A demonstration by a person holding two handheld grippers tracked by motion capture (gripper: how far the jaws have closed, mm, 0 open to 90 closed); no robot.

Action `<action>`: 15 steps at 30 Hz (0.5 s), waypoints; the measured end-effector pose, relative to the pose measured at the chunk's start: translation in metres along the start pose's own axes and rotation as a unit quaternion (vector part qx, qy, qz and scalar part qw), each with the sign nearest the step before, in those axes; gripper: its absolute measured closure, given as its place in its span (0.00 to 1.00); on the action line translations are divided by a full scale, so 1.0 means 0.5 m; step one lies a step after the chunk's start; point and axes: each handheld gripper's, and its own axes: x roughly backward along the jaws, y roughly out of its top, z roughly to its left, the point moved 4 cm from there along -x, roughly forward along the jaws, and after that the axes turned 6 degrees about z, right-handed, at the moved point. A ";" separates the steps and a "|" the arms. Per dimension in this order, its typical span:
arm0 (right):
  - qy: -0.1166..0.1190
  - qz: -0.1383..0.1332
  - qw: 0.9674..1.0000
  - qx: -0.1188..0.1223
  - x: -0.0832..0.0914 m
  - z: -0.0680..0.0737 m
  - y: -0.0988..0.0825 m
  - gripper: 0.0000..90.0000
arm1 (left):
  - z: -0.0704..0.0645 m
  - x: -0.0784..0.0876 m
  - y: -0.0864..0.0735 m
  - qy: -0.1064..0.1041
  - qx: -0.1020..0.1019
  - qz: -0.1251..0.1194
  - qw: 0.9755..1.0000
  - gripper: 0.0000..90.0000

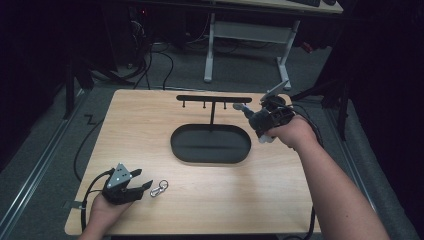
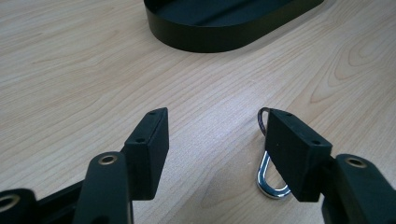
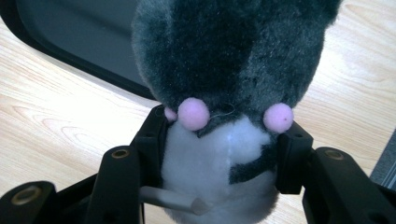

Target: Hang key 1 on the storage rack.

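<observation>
My right gripper [image 1: 260, 120] is shut on a grey and white plush toy [image 3: 224, 93] with pink pompoms, its jaws pressing the white belly from both sides. It hovers at the right end of the black oval tray [image 1: 185, 150], near the T-shaped hook stand [image 1: 214, 99]. My left gripper [image 1: 142, 186] rests on the table near the front left with its jaws open and nothing between them. A silver carabiner keyring [image 1: 159, 188] lies just right of it; in the left gripper view the keyring [image 2: 268, 179] sits partly behind the right jaw.
The wooden table [image 1: 270, 185] has bare room in front of the tray. Beyond the far edge are a white table frame [image 1: 215, 45] and floor cables. Each gripper trails a black cable.
</observation>
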 end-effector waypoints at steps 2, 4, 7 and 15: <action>0.001 0.001 1.000 0.001 -0.009 0.000 -0.001 0.55 | -0.001 0.000 0.000 -0.001 0.000 0.001 1.000 0.45; 0.001 0.001 1.000 0.002 -0.018 0.001 -0.001 0.55 | -0.001 0.000 0.000 -0.001 0.000 0.001 1.000 0.45; 0.001 0.002 1.000 0.004 -0.028 0.002 0.001 0.54 | -0.001 0.000 0.000 -0.002 0.000 0.001 1.000 0.45; -0.005 0.000 1.000 0.007 -0.076 0.013 0.021 0.54 | -0.001 0.001 0.000 -0.002 -0.002 0.002 1.000 0.45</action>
